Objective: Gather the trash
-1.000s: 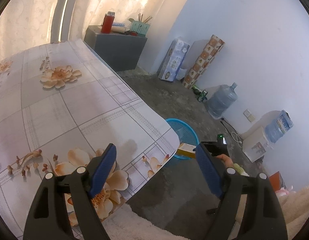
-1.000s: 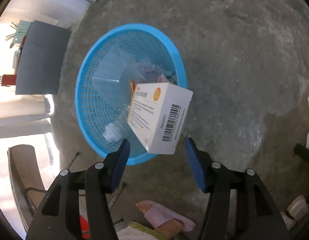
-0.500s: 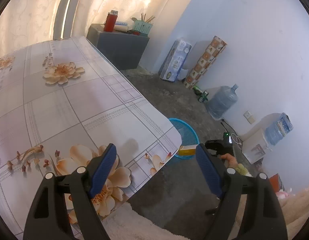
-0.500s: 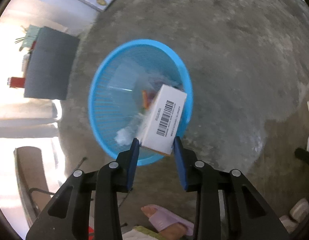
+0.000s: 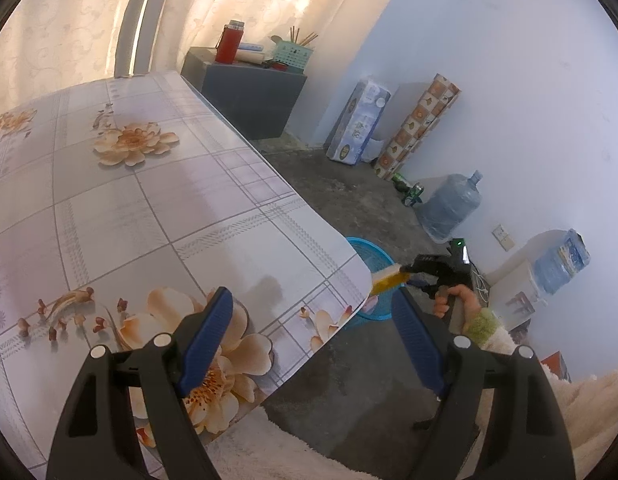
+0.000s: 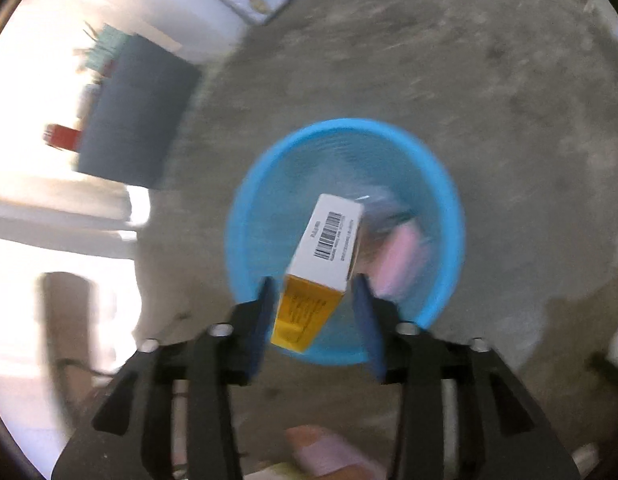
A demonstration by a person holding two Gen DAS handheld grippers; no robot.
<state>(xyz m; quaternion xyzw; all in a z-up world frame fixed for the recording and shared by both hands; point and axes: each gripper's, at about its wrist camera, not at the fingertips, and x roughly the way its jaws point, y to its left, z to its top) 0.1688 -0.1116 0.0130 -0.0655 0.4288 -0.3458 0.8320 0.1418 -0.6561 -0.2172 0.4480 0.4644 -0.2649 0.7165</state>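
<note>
Right fingers [image 6: 315,316]: mine, pointing steeply down; jaws have just been opening, the box between them with a gap showing on the right side, so no longer pinching it.
Left fingers [image 5: 311,342]: mine, spread wide, empty, hovering over the near corner of the surface.
Box [image 6: 327,260]: white with a barcode and an orange end, tilted, its far end reaching ahead of my right fingers over the basket's mouth.
Basket [image 6: 245,208]: blue mesh, on the floor directly below and ahead of my right fingers; holds a pink item [image 6: 397,260] and clear wrapping.
Step in hand: letting the box drop. Judged best done by holding over the basket's middle and spreading fully before pulling away.
Risk: the box's near end sits above the near rim; it could tip out.
Surface [image 5: 109,220]: floral cloth, under my left fingers; no trash seen on it.
Beyond: grey cabinet [image 5: 249,96], water jug [image 5: 449,208], patterned roll [image 5: 419,130], all well apart; nothing blocks the drop.
</note>
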